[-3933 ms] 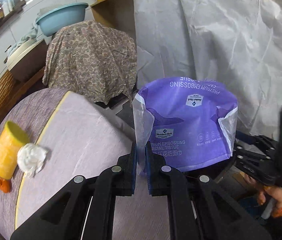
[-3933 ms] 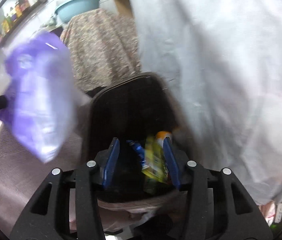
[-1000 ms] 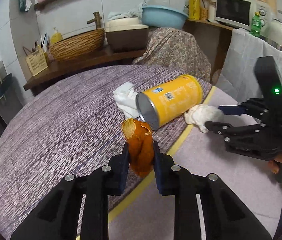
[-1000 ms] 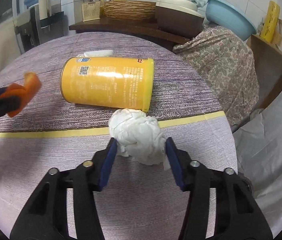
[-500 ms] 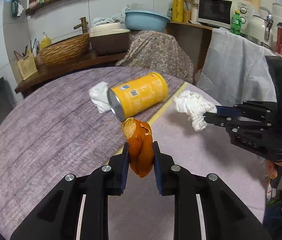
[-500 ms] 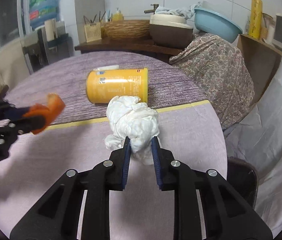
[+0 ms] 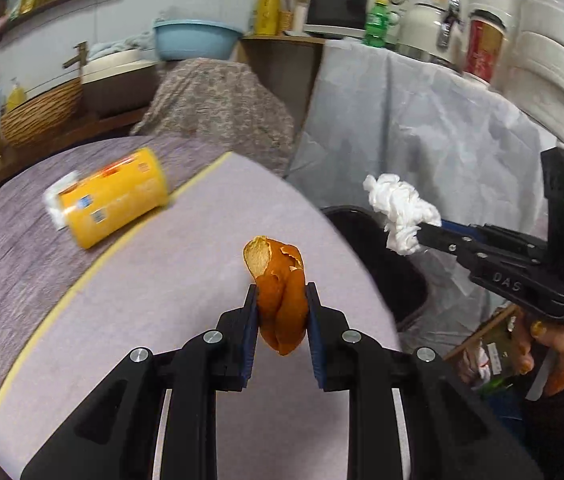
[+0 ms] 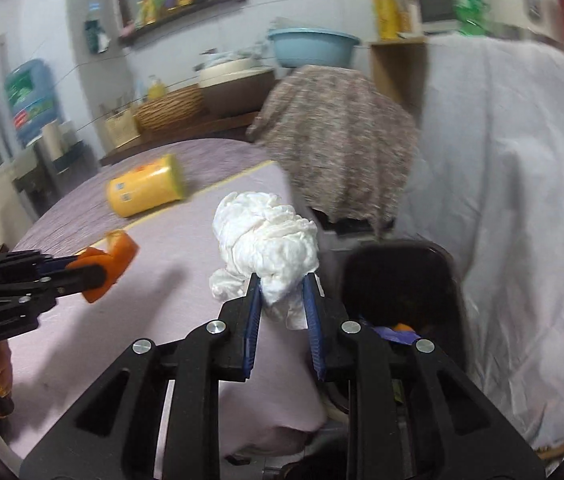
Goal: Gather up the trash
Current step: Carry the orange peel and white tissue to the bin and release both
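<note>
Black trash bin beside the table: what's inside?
In the black trash bin, a purple wrapper and something orange show at the near edge. The rest is dark and partly hidden by the right gripper.

The can lies on its side on the table, toward its far edge, with a tissue just behind it. The bin stands off the table's right edge, before a draped sheet. A covered object stands beyond the far edge.
</note>
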A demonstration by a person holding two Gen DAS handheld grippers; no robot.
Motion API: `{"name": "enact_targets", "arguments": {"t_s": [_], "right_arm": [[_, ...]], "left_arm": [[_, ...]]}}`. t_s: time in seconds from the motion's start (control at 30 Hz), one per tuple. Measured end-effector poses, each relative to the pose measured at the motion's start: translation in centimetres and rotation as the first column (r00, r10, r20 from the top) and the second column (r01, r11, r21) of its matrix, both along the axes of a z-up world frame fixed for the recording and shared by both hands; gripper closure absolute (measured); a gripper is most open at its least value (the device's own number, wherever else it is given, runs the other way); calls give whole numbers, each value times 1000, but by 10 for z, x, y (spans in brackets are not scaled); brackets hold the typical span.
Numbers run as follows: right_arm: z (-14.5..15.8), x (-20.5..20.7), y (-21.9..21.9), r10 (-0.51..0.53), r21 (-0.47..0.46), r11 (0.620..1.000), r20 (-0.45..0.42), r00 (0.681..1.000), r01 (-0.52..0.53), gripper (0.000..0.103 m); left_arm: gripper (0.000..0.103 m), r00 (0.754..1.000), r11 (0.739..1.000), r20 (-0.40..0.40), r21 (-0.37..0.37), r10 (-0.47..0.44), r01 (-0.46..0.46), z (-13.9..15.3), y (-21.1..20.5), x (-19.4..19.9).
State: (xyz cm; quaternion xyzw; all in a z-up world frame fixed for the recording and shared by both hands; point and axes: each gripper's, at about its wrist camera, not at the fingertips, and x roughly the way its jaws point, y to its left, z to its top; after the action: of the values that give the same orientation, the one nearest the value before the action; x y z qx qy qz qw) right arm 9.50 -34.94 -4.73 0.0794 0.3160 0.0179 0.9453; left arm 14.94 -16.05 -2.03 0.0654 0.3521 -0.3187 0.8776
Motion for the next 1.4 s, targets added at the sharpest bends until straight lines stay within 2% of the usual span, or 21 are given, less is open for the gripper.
{"name": "enact_targets", "arguments": {"t_s": [0.1, 0.23, 0.33, 0.4, 0.43, 0.57, 0.63, 0.77, 1.0, 1.1, 1.2, 1.27, 1.4], "right_arm": [[-16, -3, -35, -98, -10, 995, -32, 995, 98, 81], [-61, 8, -81, -180, 22, 983, -130, 975, 184, 81], [-100, 22, -101, -193, 62, 976, -203, 960, 209, 80], [-122, 30, -107, -197, 81, 972, -237, 951, 222, 74], [-130, 32, -109, -203, 86, 969, -249, 947, 230, 69], [-151, 36, -121, -235, 113, 955, -276, 932, 275, 67], [-152, 32, -124, -251, 117, 950, -272, 929, 291, 64], [-140, 15, -131, -295, 89, 942, -228, 928, 322, 50], [-117, -13, -154, -376, 62, 918, -176, 910, 391, 44], [-111, -23, -163, -395, 84, 907, -164, 904, 412, 37], [-110, -26, -165, -392, 84, 909, -165, 905, 408, 34], [-111, -28, -165, -396, 79, 908, -164, 904, 412, 34], [-113, -29, -168, -396, 90, 906, -169, 903, 414, 33]], "left_arm": [[80, 999, 999, -2, -3, -50, 50, 1, -33, -3], [80, 995, 995, -29, 4, -99, 99, -4, -73, 0], [80, 991, 992, -53, 22, -120, 122, -12, -101, 3], [80, 989, 991, -77, 30, -129, 132, -17, -117, 6], [80, 987, 990, -87, 41, -133, 137, -21, -126, 8], [80, 984, 984, -111, 92, -141, 151, -35, -155, 15], [80, 979, 982, -144, 105, -144, 160, -44, -166, 20], [80, 971, 974, -186, 143, -150, 178, -59, -186, 26], [80, 961, 958, -230, 205, -154, 202, -78, -219, 34], [78, 959, 952, -241, 229, -148, 204, -86, -232, 38], [62, 963, 948, -231, 250, -141, 198, -90, -239, 38], [42, 966, 951, -215, 240, -142, 193, -87, -235, 37], [35, 967, 960, -207, 206, -148, 191, -78, -226, 33]]}}
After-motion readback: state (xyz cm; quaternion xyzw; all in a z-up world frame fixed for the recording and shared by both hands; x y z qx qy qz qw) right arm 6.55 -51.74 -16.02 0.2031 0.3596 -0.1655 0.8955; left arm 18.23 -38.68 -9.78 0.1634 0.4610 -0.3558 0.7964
